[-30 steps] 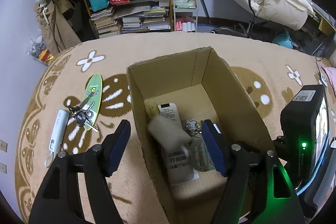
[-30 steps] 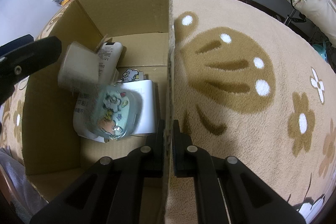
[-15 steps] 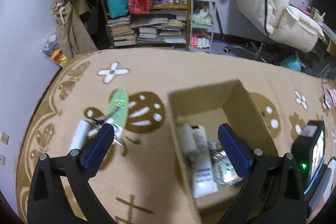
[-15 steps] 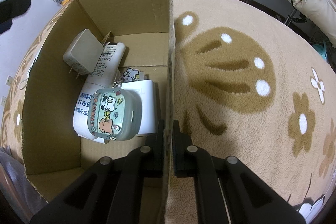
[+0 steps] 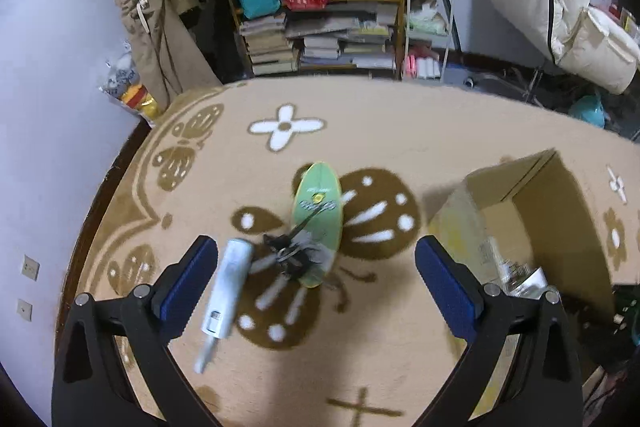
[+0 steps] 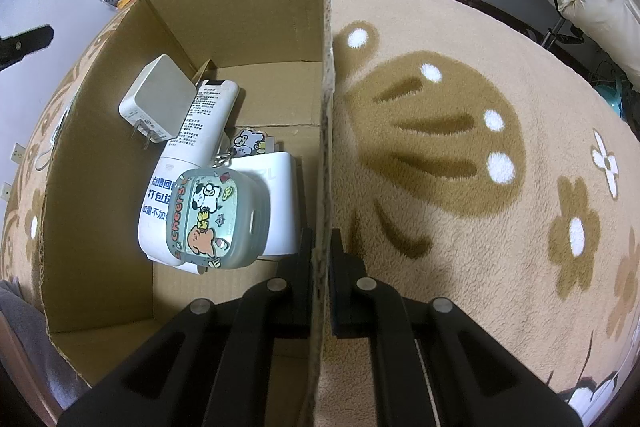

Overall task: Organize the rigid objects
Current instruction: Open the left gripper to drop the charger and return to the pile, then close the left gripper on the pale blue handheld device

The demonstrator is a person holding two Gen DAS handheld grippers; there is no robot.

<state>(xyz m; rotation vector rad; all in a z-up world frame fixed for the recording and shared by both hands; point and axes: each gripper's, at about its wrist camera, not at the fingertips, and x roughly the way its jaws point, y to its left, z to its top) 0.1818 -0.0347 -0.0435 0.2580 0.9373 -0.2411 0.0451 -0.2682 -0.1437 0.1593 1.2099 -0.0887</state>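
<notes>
Between spread left fingers: keys

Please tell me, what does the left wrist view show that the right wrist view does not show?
Only the left wrist view shows the open left gripper above a green toy skateboard, a bunch of keys lying on it, and a white cylindrical device beside them on the rug.

Only the right wrist view shows the box contents clearly: a white charger, a cartoon earbud case, and the right gripper shut on the box wall.

Both show the cardboard box and the rug.
</notes>
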